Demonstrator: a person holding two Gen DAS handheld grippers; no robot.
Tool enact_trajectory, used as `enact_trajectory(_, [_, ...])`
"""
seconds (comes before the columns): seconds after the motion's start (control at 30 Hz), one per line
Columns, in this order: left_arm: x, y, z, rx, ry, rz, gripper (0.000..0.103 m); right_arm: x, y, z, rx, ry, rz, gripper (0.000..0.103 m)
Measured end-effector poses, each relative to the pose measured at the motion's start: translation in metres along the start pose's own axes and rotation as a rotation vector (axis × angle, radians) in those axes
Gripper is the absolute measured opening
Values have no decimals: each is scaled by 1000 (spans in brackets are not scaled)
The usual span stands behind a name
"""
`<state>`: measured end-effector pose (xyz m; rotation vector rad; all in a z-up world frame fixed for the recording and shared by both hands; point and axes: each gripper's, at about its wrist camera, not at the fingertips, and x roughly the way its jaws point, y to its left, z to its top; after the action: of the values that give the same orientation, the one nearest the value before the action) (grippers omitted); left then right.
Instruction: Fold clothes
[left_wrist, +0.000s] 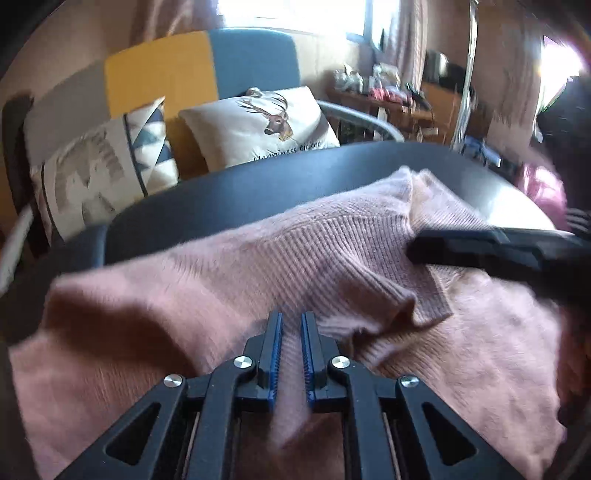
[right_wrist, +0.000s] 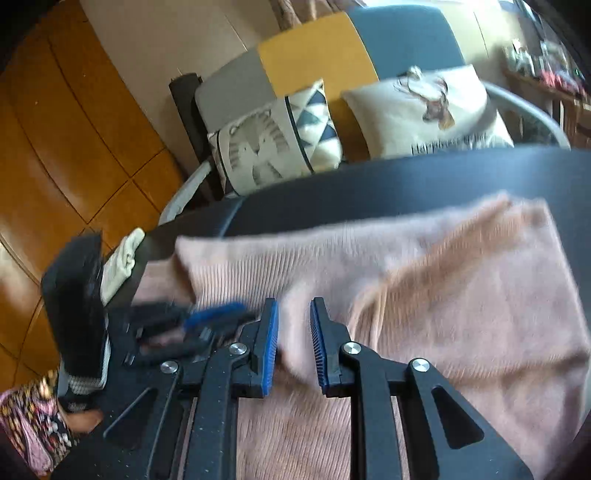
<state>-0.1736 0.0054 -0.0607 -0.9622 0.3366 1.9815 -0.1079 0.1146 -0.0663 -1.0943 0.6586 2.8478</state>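
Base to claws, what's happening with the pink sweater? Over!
Left claw pinching pink sweater. Right claw around a fold, grip unclear. Sweater on dark table.

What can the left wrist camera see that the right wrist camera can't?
Only the left wrist view shows a cluttered wooden shelf, a bright window and the right tool over the sweater. Only the right wrist view shows the orange wood floor, a cream cloth at the table's edge and the left tool. Both show the pink sweater on the dark table, the deer pillow and the triangle pillow.
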Motion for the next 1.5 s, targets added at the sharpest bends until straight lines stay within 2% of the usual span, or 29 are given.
enact_trajectory(0.1, [-6,11,-7,-74,-4,-46,10,21,12,12,-34,49,-42,19])
enact_trajectory(0.17, [-6,13,-8,-78,-7,-51,10,35,15,11,-30,100,-56,12])
enact_trajectory(0.3, [-3,10,-9,-42,-16,-37,10,47,21,-8,-40,166,-74,10])
enact_trajectory(0.47, [-2,14,-12,-58,-23,-64,10,28,30,-36,-102,141,-109,9])
enact_trajectory(0.67, [-11,21,-1,-123,4,-103,10,33,27,-34,-91,124,-118,9])
enact_trajectory(0.8, [-30,6,22,-100,-108,-129,10,34,27,-35,-72,95,-117,9])
enact_trajectory(0.83, [-24,-1,27,-70,-90,-123,10,33,26,-36,-59,89,-110,9])
enact_trajectory(0.93, [13,-17,29,35,65,-51,10,31,22,-36,-33,82,-94,9])
enact_trajectory(0.97, [16,-13,25,16,73,-61,10,30,25,-36,-59,83,-98,9])
enact_trajectory(1.07, [13,1,14,-42,66,-95,10,23,28,-33,-105,104,-87,9])
enact_trajectory(1.13, [6,3,8,-33,57,-92,10,13,18,-29,-29,89,-28,9])
enact_trajectory(1.23, [-2,1,3,-9,52,-75,10,-2,3,-23,80,18,44,9])
enact_trajectory(1.37, [-3,-10,1,47,43,-38,10,3,11,-11,54,20,45,9])
enact_trajectory(1.43, [-4,-13,-3,71,35,-27,10,11,23,-7,0,39,16,4])
enact_trajectory(1.5, [-5,-11,-6,68,31,-33,10,22,34,-8,-49,90,-24,4])
